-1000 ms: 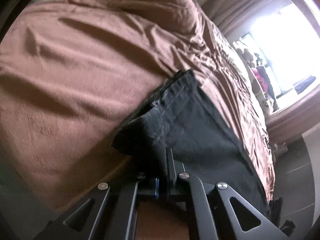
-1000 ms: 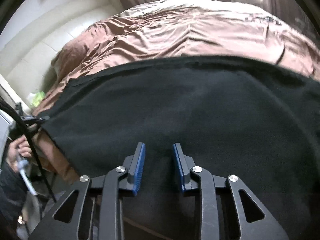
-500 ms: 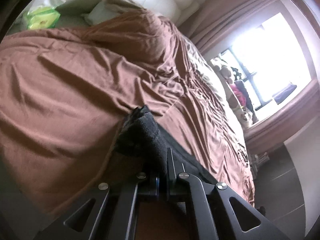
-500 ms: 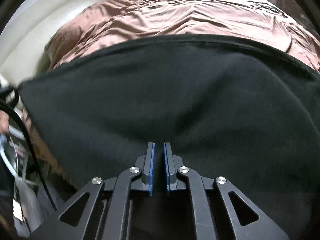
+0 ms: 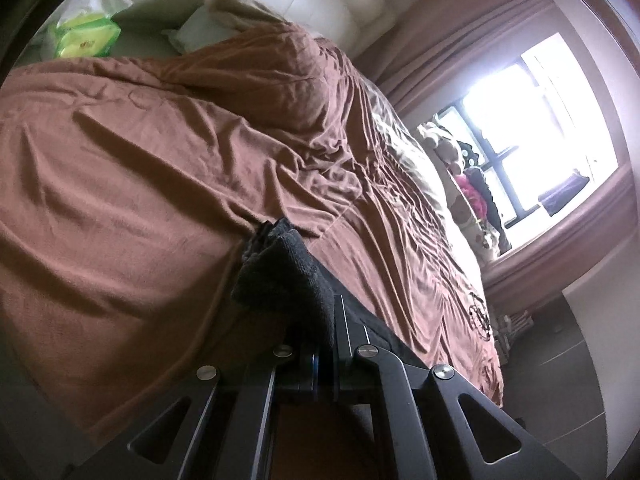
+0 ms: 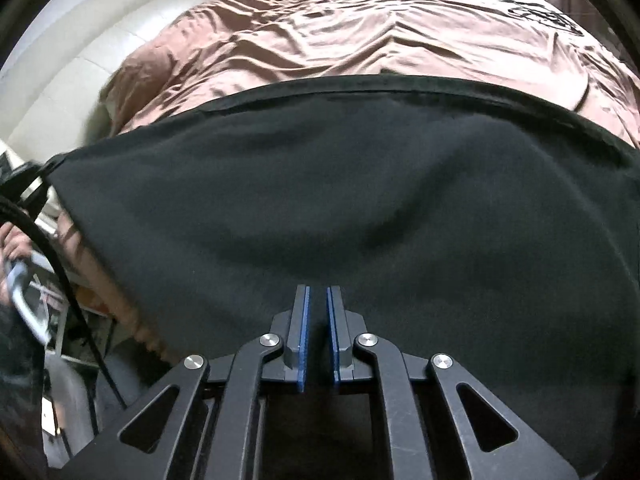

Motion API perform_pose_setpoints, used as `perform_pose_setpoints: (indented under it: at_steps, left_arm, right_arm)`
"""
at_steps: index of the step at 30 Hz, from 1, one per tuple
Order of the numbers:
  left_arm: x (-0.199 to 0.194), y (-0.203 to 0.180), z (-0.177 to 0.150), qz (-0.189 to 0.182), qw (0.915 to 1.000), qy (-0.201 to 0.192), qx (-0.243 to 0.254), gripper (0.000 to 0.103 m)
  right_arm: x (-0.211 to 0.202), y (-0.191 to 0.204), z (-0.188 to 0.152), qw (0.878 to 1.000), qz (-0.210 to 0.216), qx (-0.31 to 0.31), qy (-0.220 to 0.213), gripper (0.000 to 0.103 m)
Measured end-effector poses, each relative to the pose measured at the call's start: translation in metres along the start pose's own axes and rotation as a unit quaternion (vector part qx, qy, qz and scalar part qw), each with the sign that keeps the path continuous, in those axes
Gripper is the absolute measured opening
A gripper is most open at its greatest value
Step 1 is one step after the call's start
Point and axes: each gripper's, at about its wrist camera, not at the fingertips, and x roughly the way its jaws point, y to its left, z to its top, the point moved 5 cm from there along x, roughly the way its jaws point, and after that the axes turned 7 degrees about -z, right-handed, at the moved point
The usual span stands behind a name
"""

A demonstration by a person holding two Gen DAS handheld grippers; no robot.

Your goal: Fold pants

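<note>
The black pants [image 6: 360, 184] lie spread across the brown bedspread [image 6: 360, 28] and fill the right wrist view. My right gripper [image 6: 318, 290] points down at their near edge, its blue pads shut with a pinch of black fabric between them. In the left wrist view a bunched corner of the pants [image 5: 280, 276] is raised off the bedspread [image 5: 140, 200], and my left gripper [image 5: 326, 320] is shut on it. The cloth hides the left fingertip. A taut black edge runs from that corner down to the right.
A green packet [image 5: 86, 36] and a pale pillow [image 5: 208, 28] lie by the white headboard [image 6: 60, 80]. Stuffed toys [image 5: 460, 168] sit under the bright window [image 5: 540, 120]. Dark floor [image 5: 560, 380] lies beyond the bed's edge. A hand [image 6: 16, 244] and a black cable show at the left.
My right gripper's jaws have closed on the pants' near edge. The left gripper has risen with the corner, so the cloth that lay flat now hangs bunched.
</note>
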Motion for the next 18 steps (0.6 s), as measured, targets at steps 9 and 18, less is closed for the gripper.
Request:
perform_pose_setpoints:
  at_steps: [9, 18]
  left_arm:
    - [0.002, 0.013, -0.005, 0.001, 0.9998, 0.006, -0.02, 0.004]
    - [0.009, 0.021, -0.008, 0.014, 0.9994, 0.005, -0.03, 0.004]
  right_arm:
    - [0.041, -0.004, 0.043, 0.999, -0.032, 0.012, 0.009, 0.006]
    - [0.066, -0.022, 0.083, 0.999, -0.043, 0.023, 0.01, 0.006]
